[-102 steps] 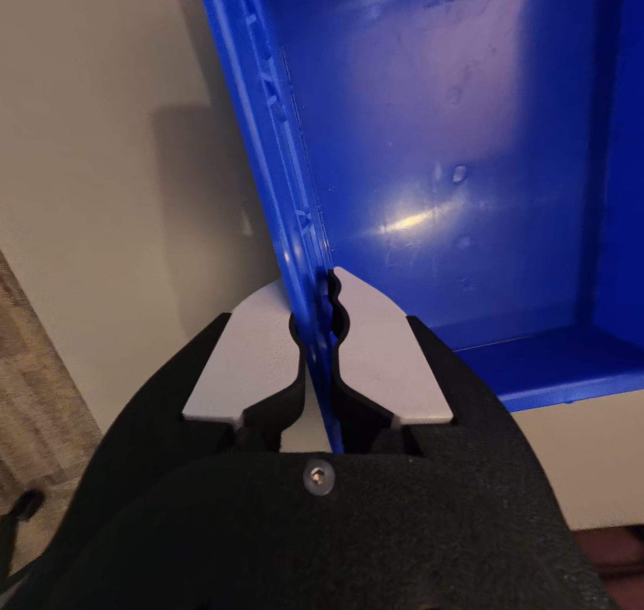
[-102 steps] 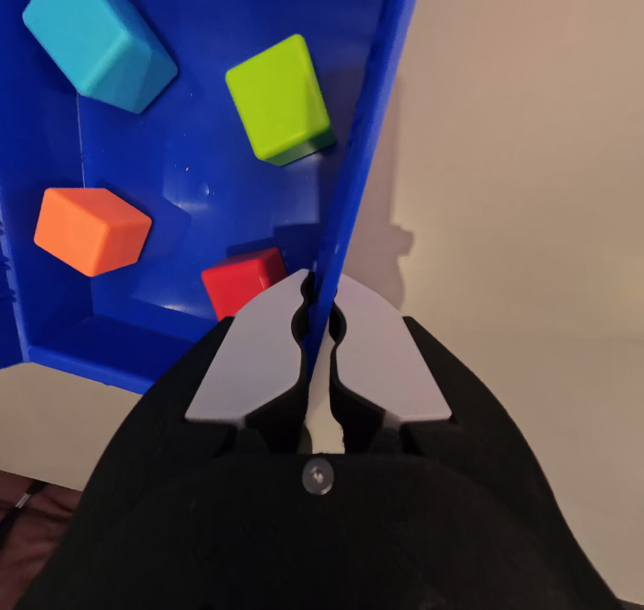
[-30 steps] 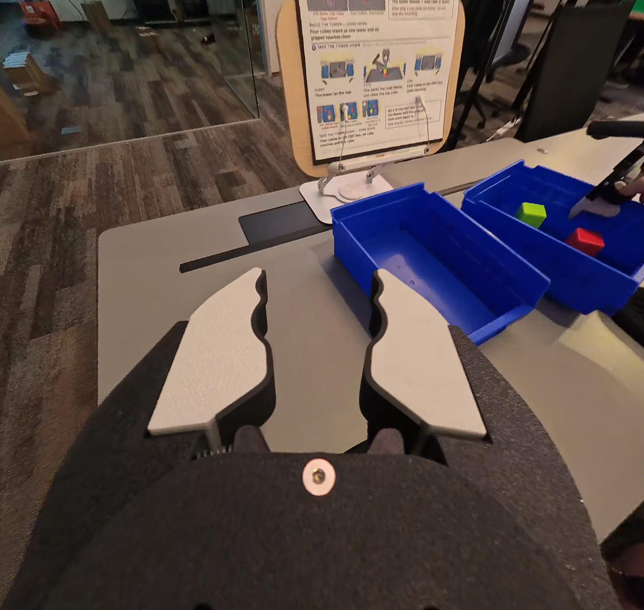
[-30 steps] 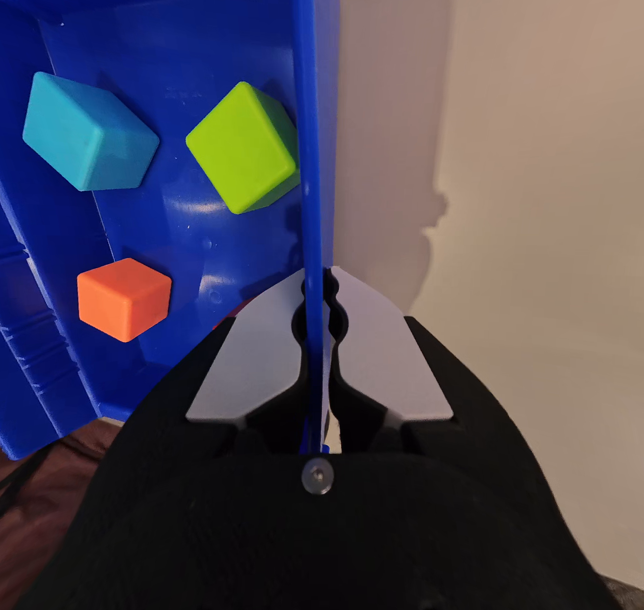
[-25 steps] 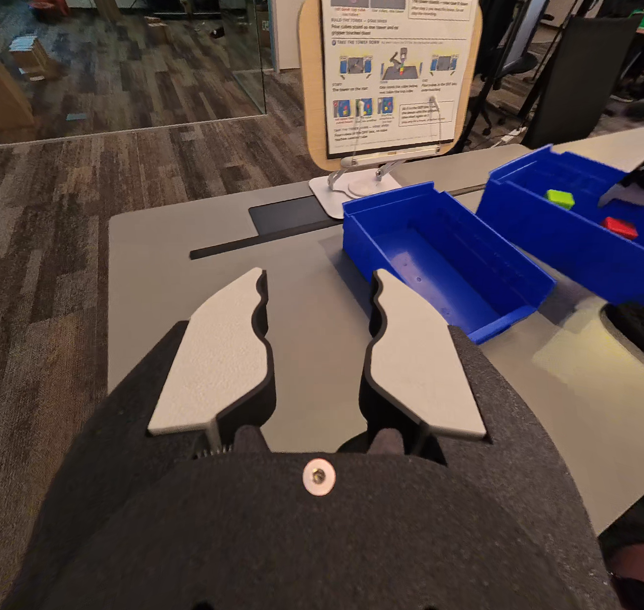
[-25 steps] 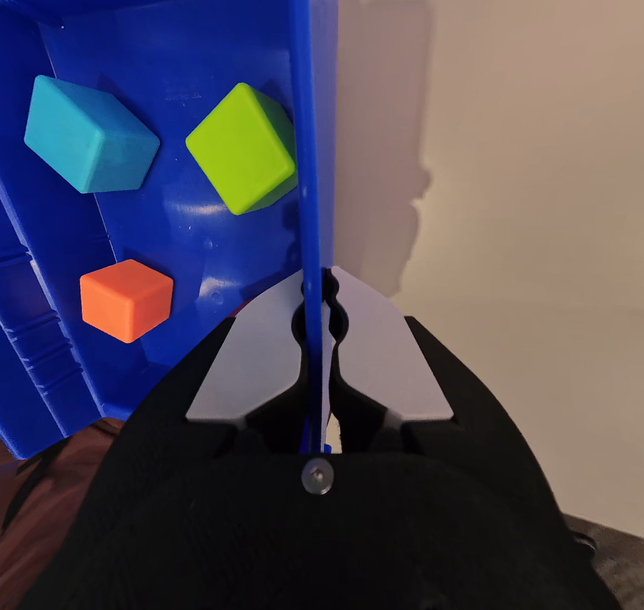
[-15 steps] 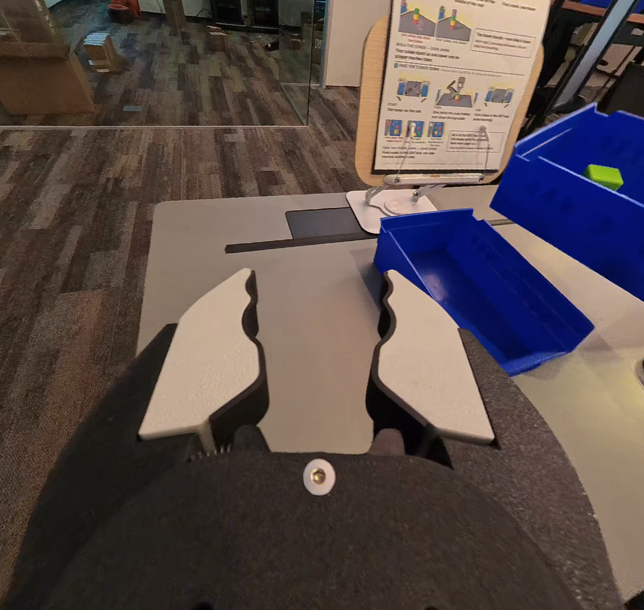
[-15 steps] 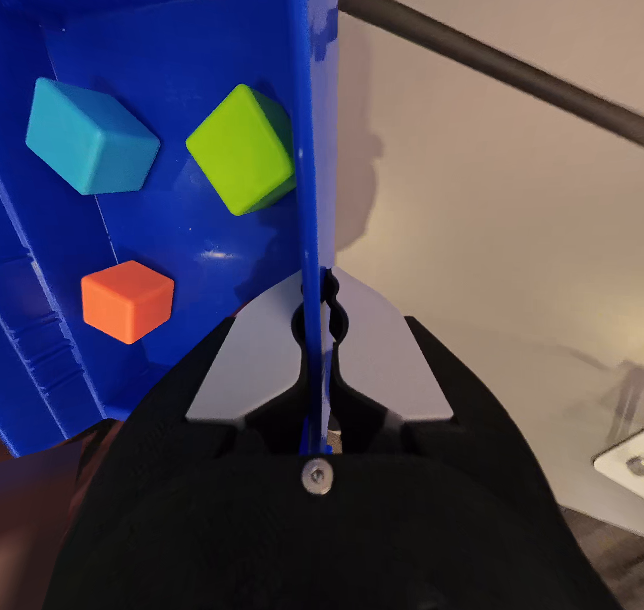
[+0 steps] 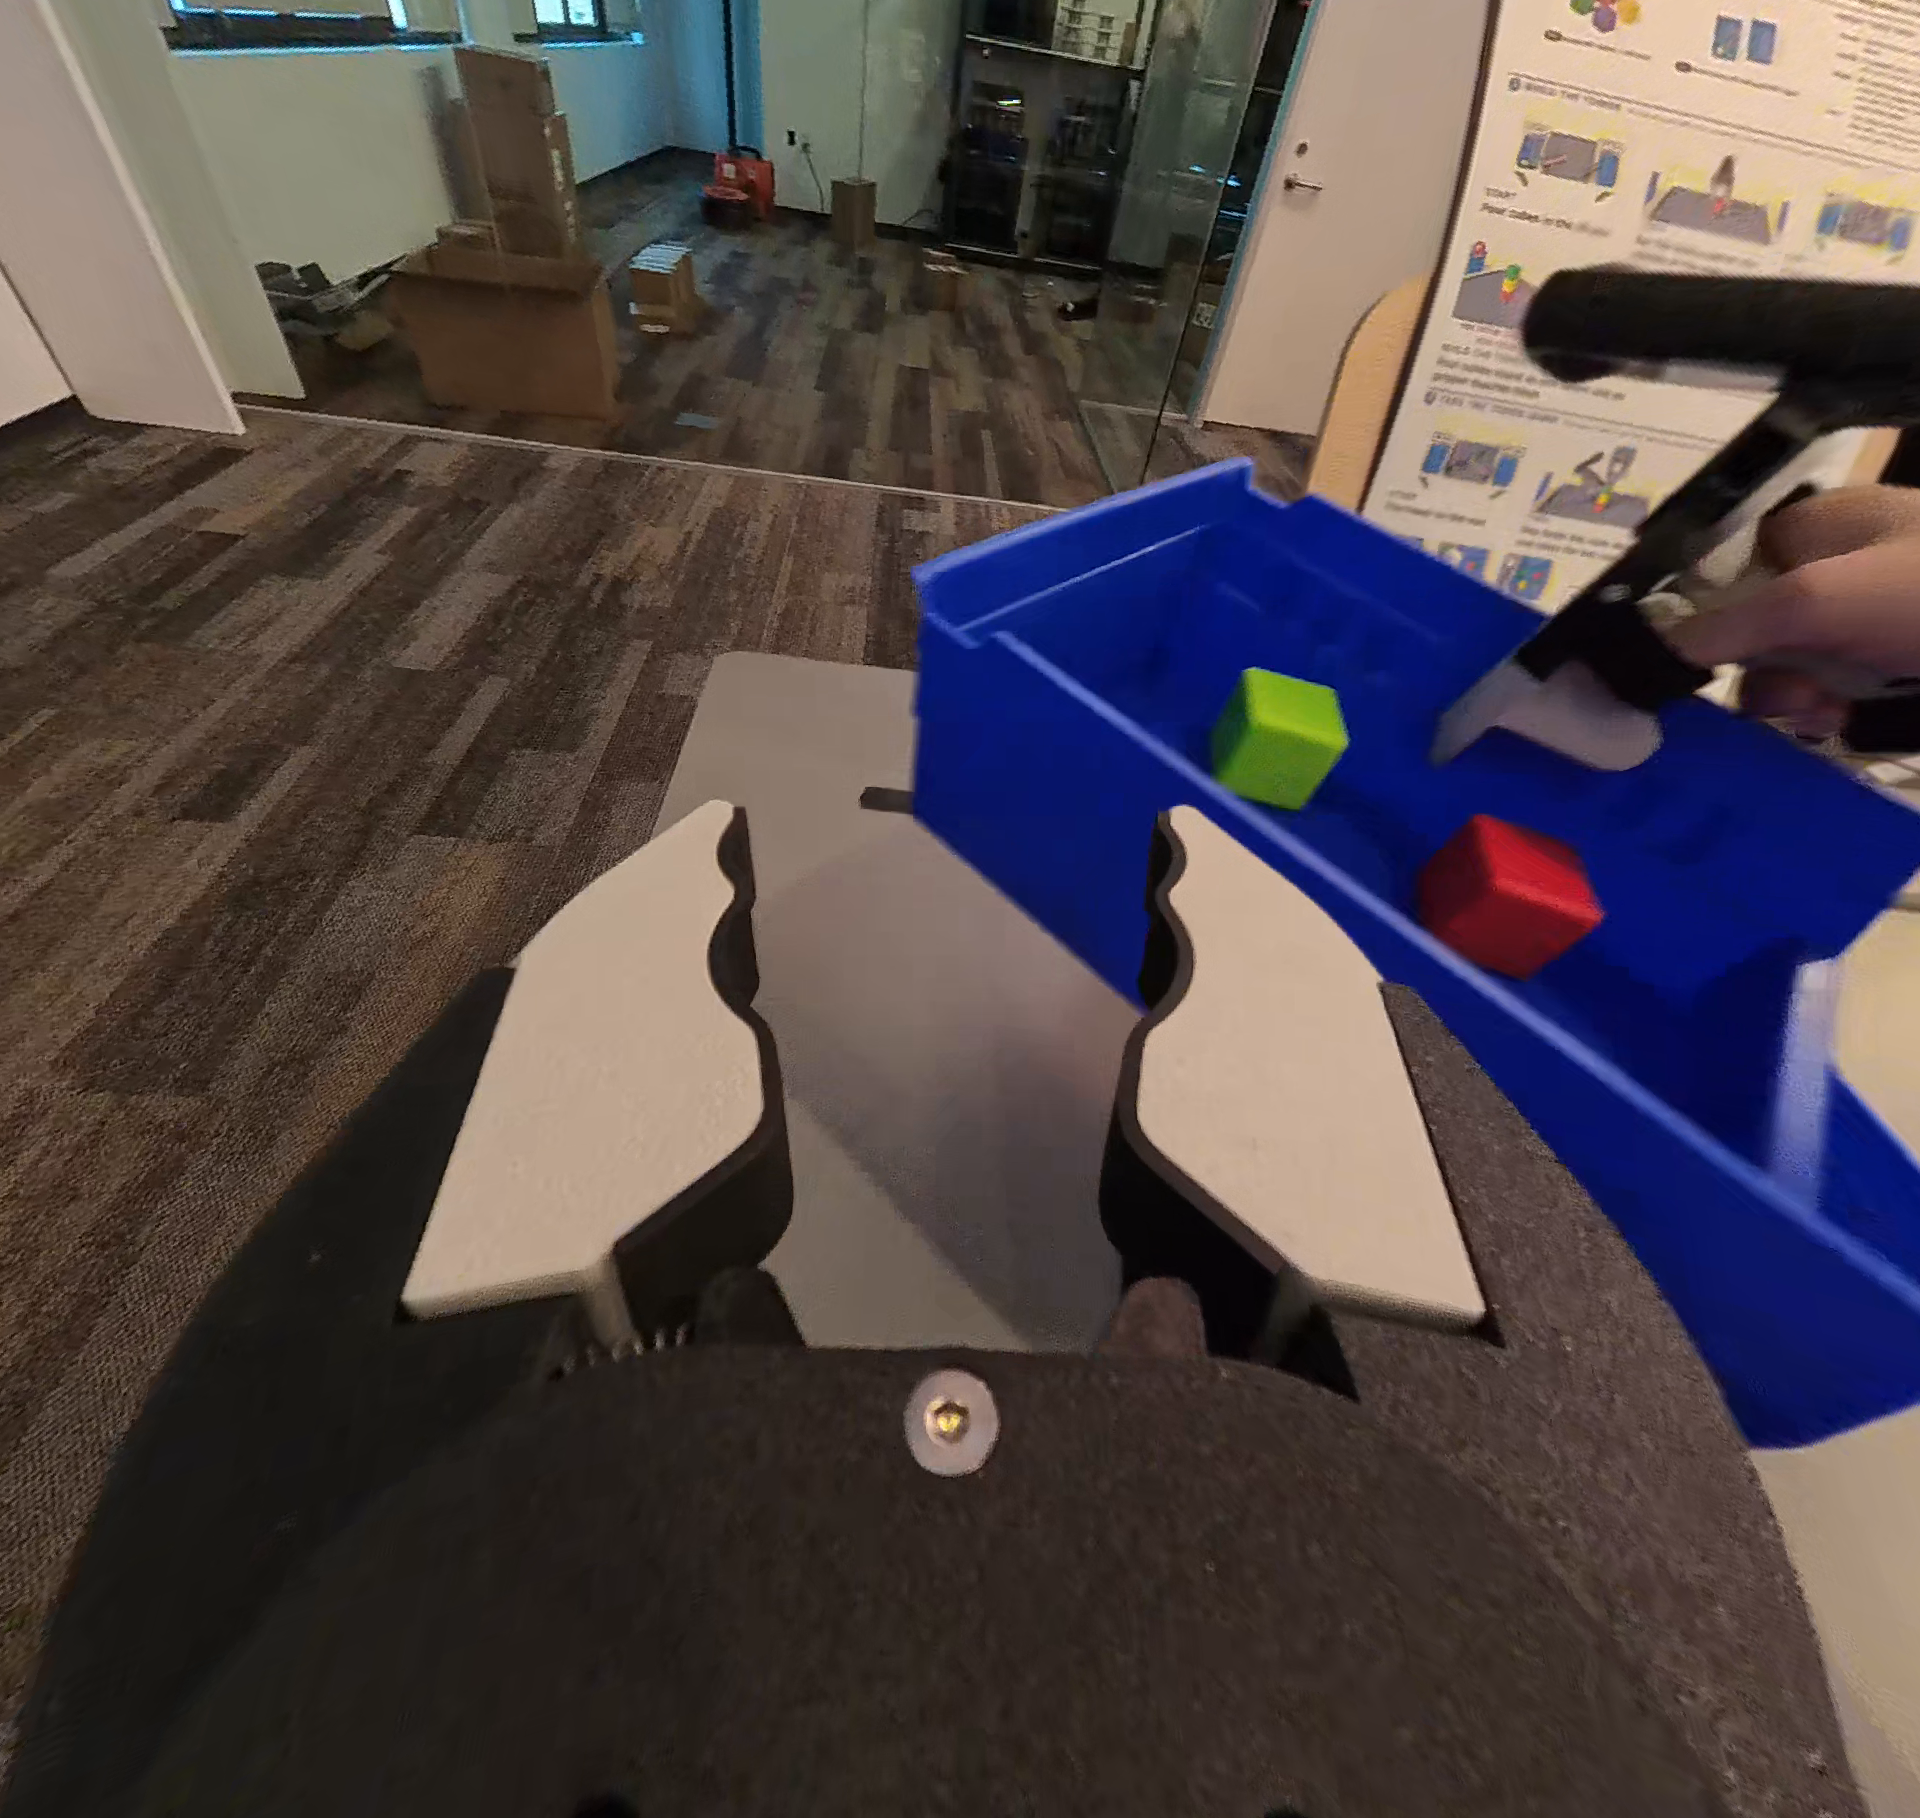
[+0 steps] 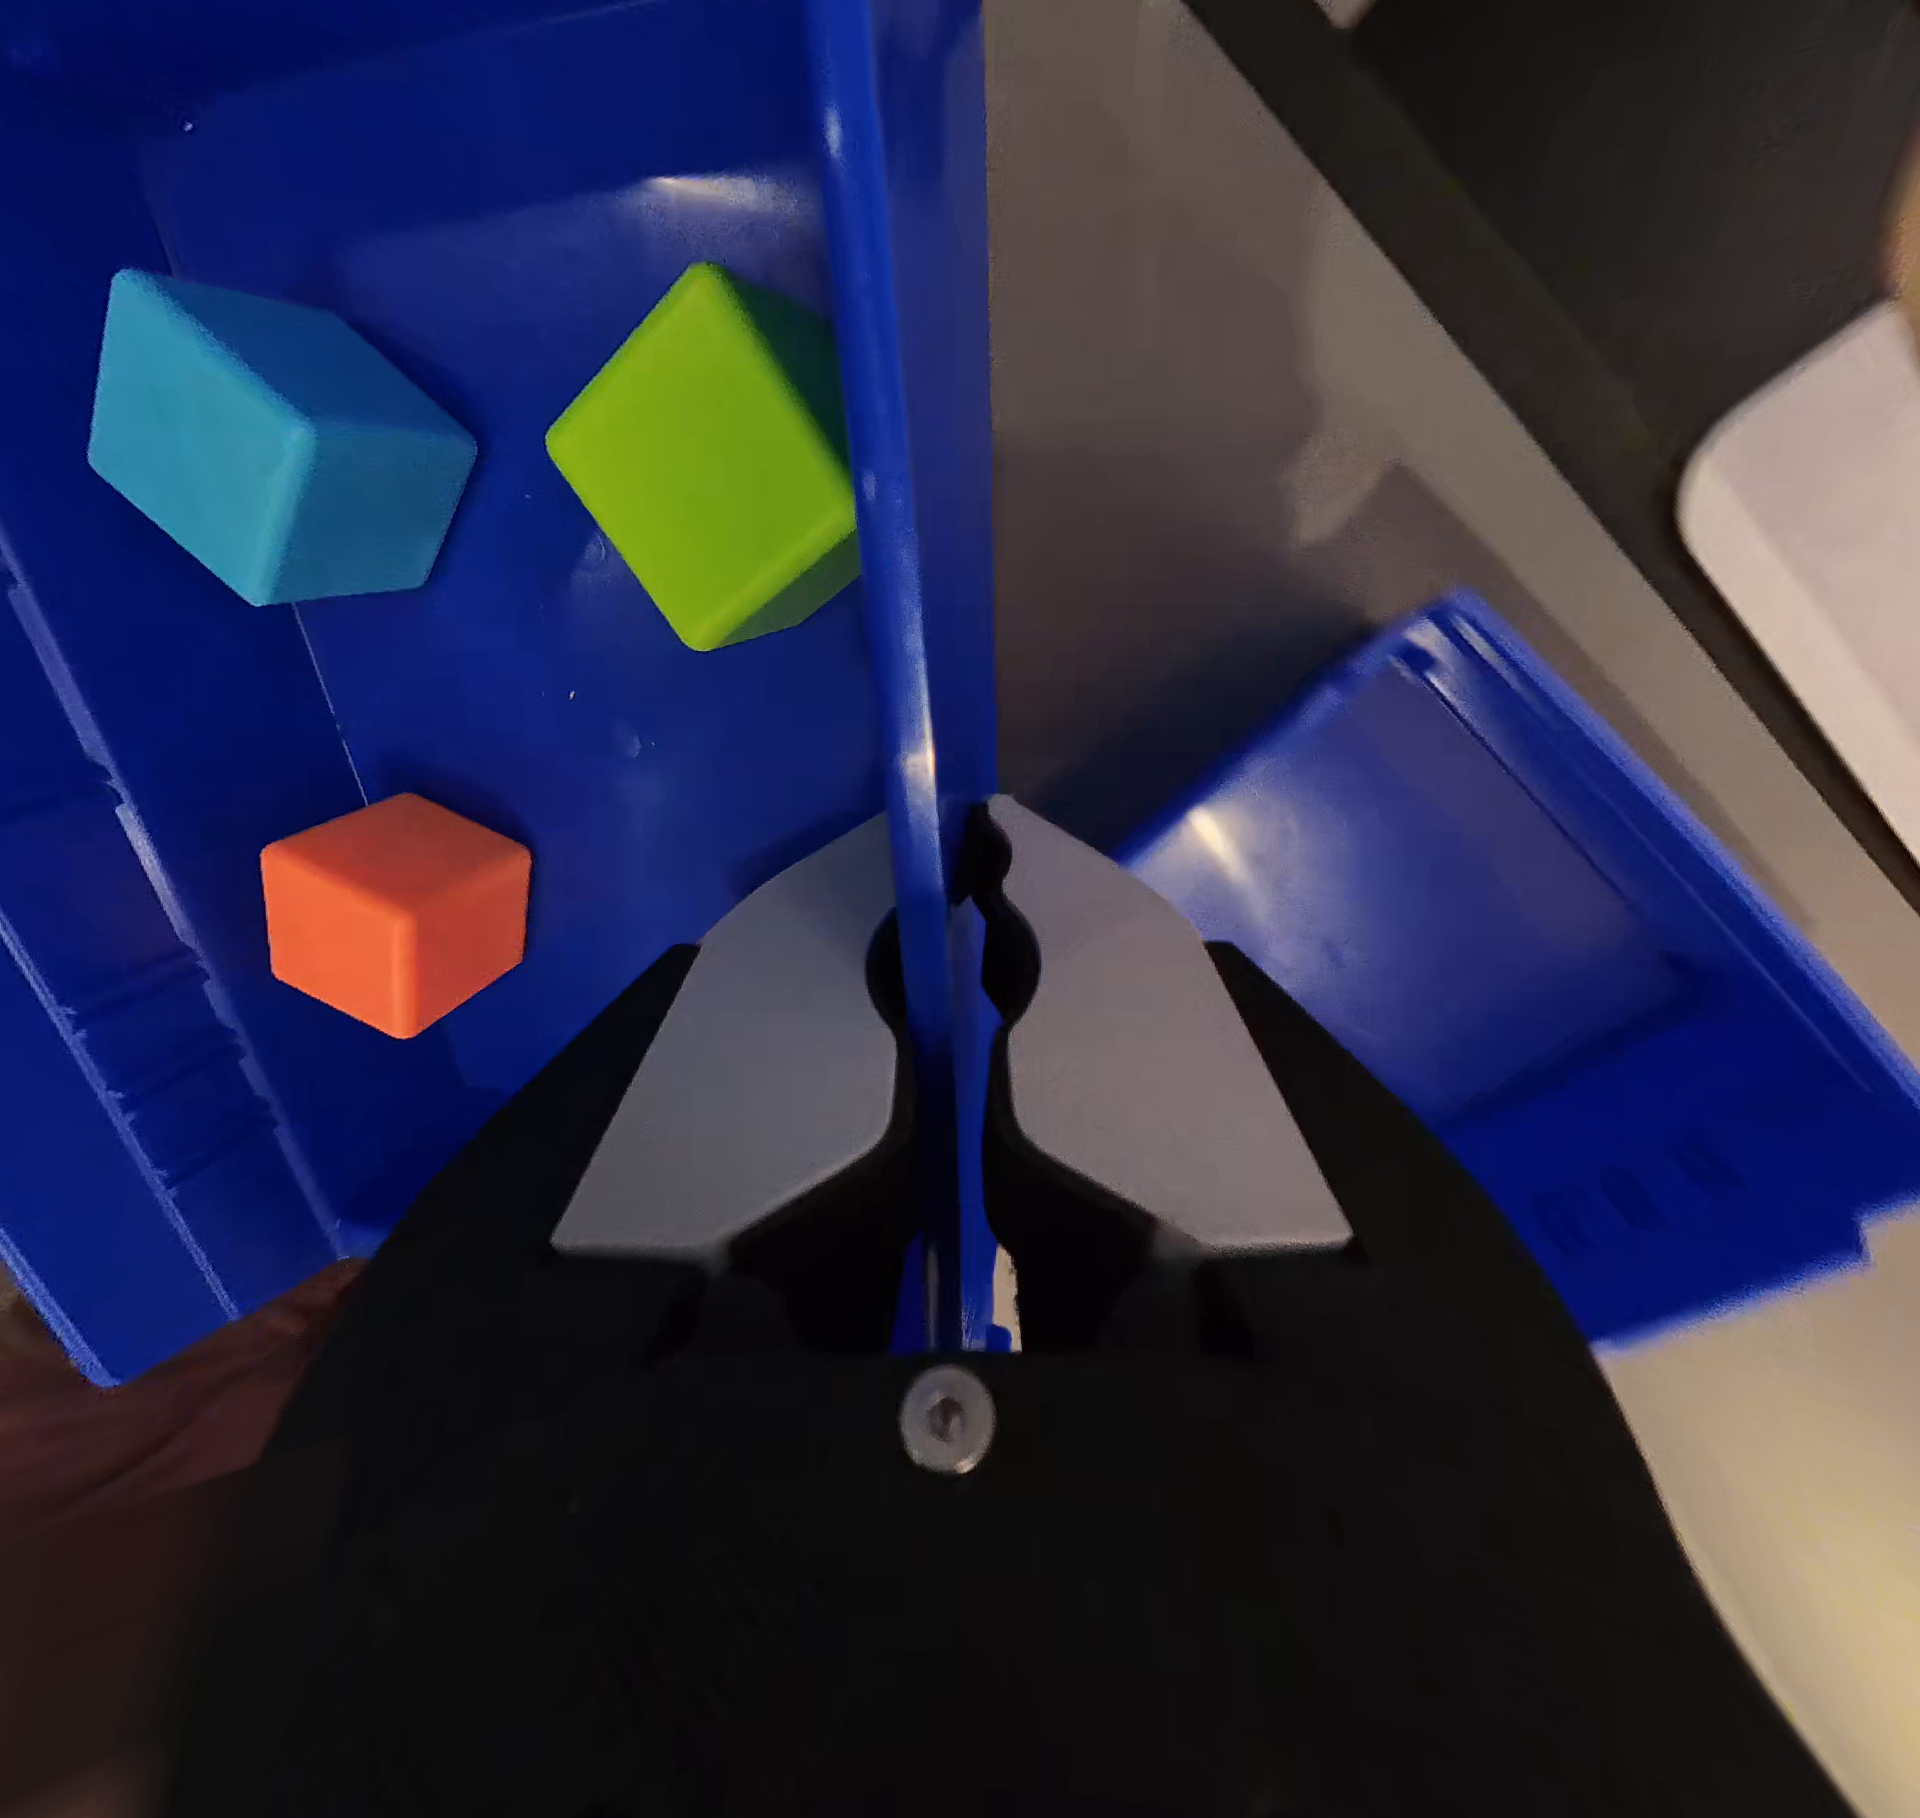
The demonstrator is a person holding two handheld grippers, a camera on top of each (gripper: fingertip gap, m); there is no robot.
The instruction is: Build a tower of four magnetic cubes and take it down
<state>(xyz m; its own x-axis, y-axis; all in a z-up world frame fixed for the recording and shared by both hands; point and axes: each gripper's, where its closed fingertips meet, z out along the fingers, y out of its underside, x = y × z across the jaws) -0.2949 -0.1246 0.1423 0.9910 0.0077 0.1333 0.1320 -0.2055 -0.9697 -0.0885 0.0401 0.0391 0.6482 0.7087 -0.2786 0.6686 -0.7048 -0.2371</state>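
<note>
My right gripper [image 10: 951,823] is shut on the side wall of a blue bin [image 10: 883,418] and holds it in the air. A teal cube [image 10: 270,438], a green cube [image 10: 707,459] and an orange cube [image 10: 395,911] lie in that bin. In the left wrist view the held bin [image 9: 1039,802] hangs just right of my fingers, with the green cube [image 9: 1278,740], a red cube [image 9: 1507,895] and the right gripper [image 9: 1527,719] on its far wall. My left gripper [image 9: 951,823] is open and empty above the grey table [image 9: 790,750].
A second blue bin [image 10: 1455,937] with nothing in it lies on the table below the held one. An instruction board [image 9: 1662,158] stands at the back right on a white base [image 10: 1818,542]. A hand [image 9: 1818,615] holds the right gripper. Wood floor lies past the table's left edge.
The right gripper has lifted the bin with the cubes off the table and carried it left, over the other bin and close to my left gripper. The left gripper stays open.
</note>
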